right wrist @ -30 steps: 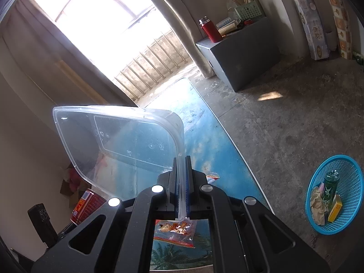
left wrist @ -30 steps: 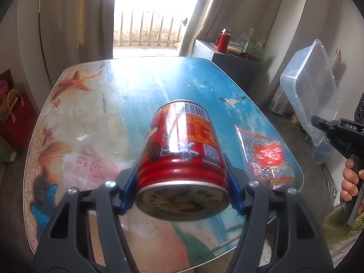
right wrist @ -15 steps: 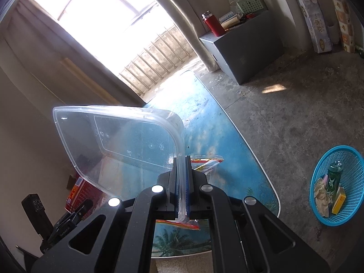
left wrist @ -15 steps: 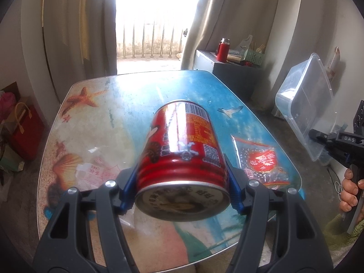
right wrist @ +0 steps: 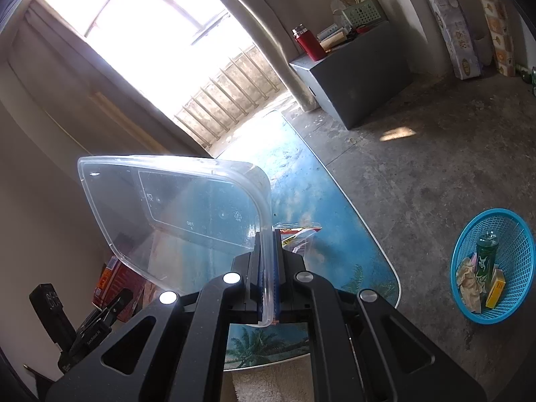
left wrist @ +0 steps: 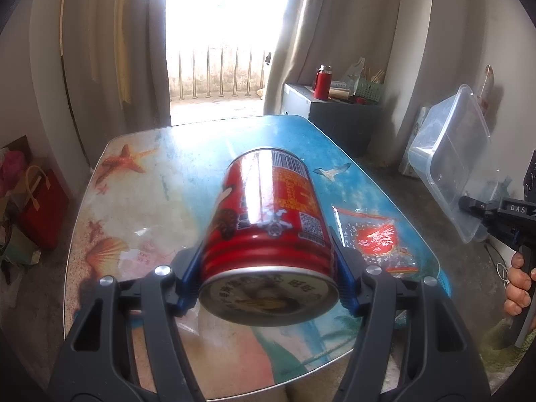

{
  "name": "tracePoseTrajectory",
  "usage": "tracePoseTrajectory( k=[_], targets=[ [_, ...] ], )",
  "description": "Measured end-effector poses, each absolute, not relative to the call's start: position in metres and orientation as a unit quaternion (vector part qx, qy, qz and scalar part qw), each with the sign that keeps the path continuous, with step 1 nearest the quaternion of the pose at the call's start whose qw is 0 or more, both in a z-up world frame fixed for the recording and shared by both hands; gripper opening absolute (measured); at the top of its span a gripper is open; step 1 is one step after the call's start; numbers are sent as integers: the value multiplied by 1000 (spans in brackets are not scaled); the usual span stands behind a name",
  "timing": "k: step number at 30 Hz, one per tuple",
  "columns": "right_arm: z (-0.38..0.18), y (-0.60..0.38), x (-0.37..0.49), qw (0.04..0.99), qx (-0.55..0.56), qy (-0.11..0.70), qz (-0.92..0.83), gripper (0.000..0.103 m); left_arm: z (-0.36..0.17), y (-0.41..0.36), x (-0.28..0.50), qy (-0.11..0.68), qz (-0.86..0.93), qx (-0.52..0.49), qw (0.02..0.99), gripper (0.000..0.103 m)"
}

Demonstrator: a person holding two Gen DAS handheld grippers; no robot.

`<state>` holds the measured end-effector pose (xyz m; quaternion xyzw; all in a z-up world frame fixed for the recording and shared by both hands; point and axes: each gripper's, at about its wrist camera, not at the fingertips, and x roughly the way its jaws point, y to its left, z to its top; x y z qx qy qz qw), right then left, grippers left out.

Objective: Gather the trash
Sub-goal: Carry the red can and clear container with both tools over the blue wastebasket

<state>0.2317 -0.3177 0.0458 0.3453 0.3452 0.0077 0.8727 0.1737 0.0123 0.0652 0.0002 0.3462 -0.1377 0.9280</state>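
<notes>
step: carrying trash off | left gripper [left wrist: 268,284] clamps our red can [left wrist: 268,234] above the tabletop [left wrist: 140,181] | right gripper [right wrist: 266,288] pinches clear container [right wrist: 174,214] rim (fully closed) | next: we swing both to blue basket [right wrist: 522,244], release

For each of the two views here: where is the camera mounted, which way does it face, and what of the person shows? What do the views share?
Left wrist: on the left gripper, facing down over the table toward the window; it clamps a red can; fingers of a hand show at right.
Right wrist: on the right gripper, tilted over the table edge and floor; it pinches a clear container; no hand shows.
Shared: table, can, container, snack packet, red flask.
</notes>
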Motion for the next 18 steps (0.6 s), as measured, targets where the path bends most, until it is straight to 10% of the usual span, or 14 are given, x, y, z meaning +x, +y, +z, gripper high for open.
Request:
tracePoseTrajectory(
  k=[18],
  targets=[
    [64, -338, 166, 882, 360, 302, -19, 5, 87, -6, 139, 309, -170, 11, 936, 62]
  ],
)
